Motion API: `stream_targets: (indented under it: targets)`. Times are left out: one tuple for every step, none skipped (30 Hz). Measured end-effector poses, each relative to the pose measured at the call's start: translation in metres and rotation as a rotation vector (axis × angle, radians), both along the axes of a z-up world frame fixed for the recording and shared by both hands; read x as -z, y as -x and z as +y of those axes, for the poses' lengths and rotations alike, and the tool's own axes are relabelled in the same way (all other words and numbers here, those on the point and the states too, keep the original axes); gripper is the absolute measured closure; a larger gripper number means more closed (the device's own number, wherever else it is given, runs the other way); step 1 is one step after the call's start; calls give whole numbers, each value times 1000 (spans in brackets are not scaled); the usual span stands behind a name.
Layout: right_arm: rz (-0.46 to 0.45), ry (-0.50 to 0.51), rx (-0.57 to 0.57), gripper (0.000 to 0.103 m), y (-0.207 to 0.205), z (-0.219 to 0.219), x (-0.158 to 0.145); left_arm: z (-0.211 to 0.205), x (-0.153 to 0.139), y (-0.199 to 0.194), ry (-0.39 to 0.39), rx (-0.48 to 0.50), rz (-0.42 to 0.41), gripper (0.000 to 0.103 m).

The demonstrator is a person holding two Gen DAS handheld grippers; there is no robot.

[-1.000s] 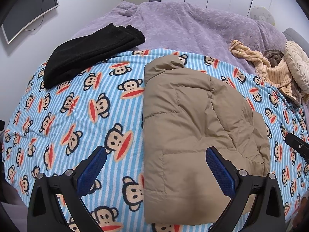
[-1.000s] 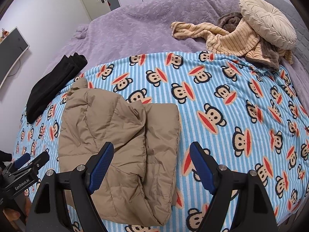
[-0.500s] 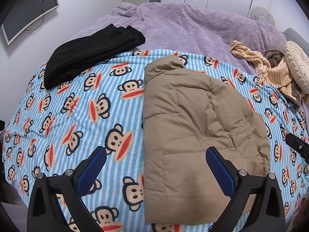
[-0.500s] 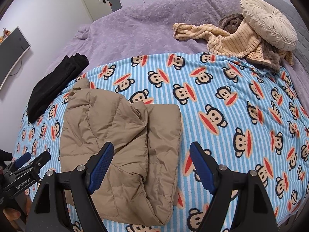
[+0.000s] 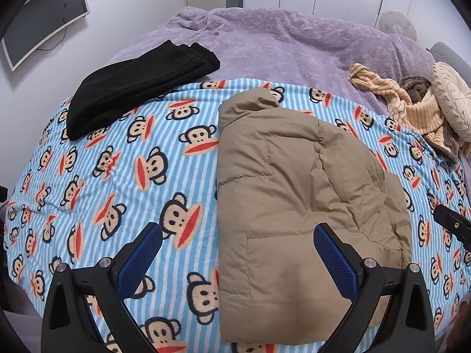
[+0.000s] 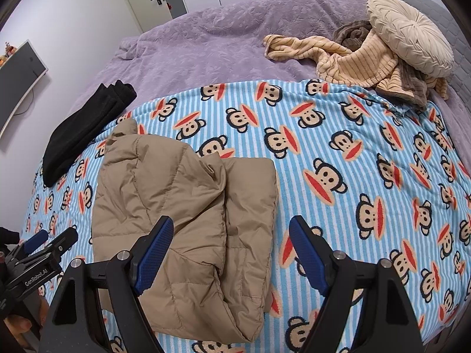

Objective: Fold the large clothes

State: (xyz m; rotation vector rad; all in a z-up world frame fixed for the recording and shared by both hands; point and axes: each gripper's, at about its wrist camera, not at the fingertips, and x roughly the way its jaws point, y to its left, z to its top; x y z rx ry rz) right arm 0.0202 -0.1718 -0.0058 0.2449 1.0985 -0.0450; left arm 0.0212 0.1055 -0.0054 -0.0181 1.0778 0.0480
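Note:
A tan puffer jacket lies folded into a long bundle on a blue striped monkey-print blanket; it also shows in the right wrist view. My left gripper is open and empty, held above the jacket's near left edge. My right gripper is open and empty, held above the jacket's near right part. The left gripper also shows at the lower left of the right wrist view. The tip of the right gripper shows at the right edge of the left wrist view.
A folded black garment lies at the blanket's far left. A purple bedspread covers the far bed. A yellow striped garment and a round cream cushion lie at the far right. A monitor hangs on the left wall.
Both grippers stay open. The views have shifted only slightly; the jacket has not moved.

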Motion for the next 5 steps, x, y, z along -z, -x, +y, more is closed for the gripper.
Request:
stream_targets:
  targets:
    - [0,-1,0,20,0,0,0,0,0,0,-1,-2,0,0]
    - [1,-1,0,20,0,0,0,1,1,-1,-1,-4,1,0]
    - [0,0,1,20,0,0,0,2,1,-2,1,-4,3,0]
    - [0,-1,1,20,0,0,0,2,1,-2,2,-7,6,0]
    - [1,-1,1,20,0,0,0,2,2,-3,2,-10,10,0]
